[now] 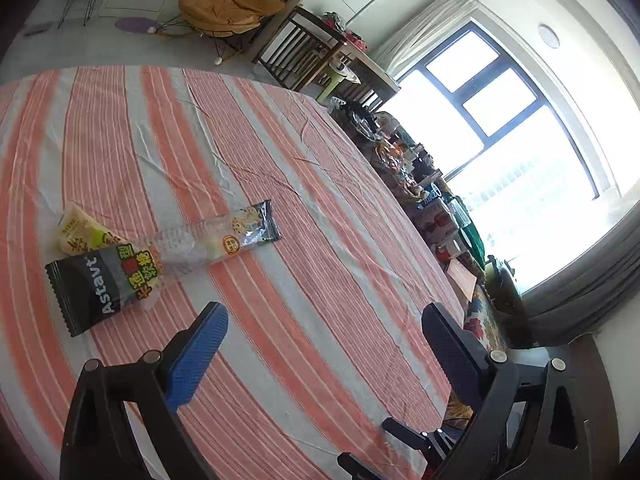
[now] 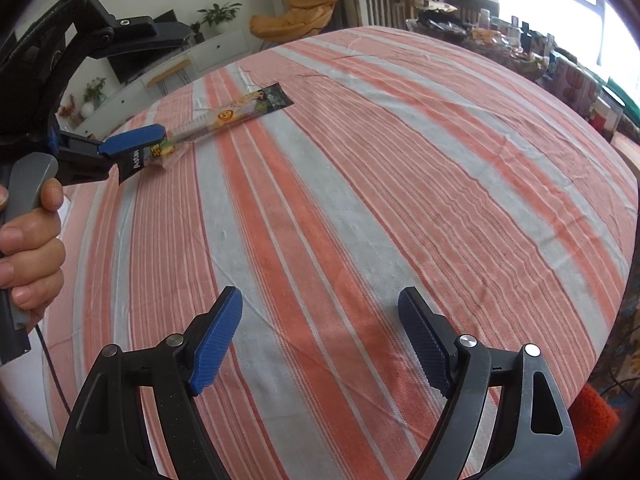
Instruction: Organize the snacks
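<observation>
Left tool (image 1: 324,320): blue ribbed pads spread wide apart, nothing between them, hovering above the desk (image 1: 320,208) covered in an orange-and-white striped cloth. Also visible from the right wrist camera at far left (image 2: 132,142), gripped by a hand (image 2: 32,248) around a grey handle.

Right tool (image 2: 320,308): pads likewise spread apart, empty, poised over bare striped cloth, well apart from the snacks.

Long clear-and-black plastic snack wrapper with yellow print (image 1: 176,252): lying flat on the desk, black end with white lettering just ahead of the left tool's left pad (image 1: 198,354), not touching it. Far end (image 2: 260,102) pointing toward the desk's far edge.

Small pale yellow-green snack packet (image 1: 80,230): lying beside the long wrapper, partly tucked under it, on the side away from the left tool.

Beyond the far desk edge: dark wooden slatted chair (image 1: 300,52), orange lounge chair (image 1: 228,8), a cluttered sideboard beneath a bright window (image 1: 492,120).
</observation>
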Demonstrator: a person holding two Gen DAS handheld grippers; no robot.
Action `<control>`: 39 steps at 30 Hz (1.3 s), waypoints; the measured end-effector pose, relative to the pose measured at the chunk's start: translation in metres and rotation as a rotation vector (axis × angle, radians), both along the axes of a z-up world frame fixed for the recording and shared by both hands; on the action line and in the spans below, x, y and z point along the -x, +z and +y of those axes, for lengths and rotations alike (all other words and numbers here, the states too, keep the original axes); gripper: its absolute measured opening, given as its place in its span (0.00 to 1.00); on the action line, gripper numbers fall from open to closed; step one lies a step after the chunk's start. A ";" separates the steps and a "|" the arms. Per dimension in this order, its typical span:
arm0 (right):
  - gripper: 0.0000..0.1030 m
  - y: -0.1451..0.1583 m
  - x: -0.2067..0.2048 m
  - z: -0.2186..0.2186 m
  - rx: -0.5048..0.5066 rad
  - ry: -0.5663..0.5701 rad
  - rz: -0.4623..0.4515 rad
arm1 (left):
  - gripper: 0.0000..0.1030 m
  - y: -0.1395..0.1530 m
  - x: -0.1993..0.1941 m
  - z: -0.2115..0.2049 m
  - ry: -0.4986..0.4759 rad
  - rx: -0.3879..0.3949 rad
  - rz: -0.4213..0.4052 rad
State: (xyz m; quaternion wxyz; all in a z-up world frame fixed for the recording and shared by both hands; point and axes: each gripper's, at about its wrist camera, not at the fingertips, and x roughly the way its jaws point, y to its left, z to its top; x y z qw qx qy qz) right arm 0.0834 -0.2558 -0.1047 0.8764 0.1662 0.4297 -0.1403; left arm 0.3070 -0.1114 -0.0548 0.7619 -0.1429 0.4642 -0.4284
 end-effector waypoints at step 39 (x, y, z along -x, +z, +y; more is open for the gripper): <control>0.81 0.000 -0.002 -0.003 -0.020 0.013 -0.015 | 0.35 -0.074 -0.045 -0.053 0.442 -0.700 -0.089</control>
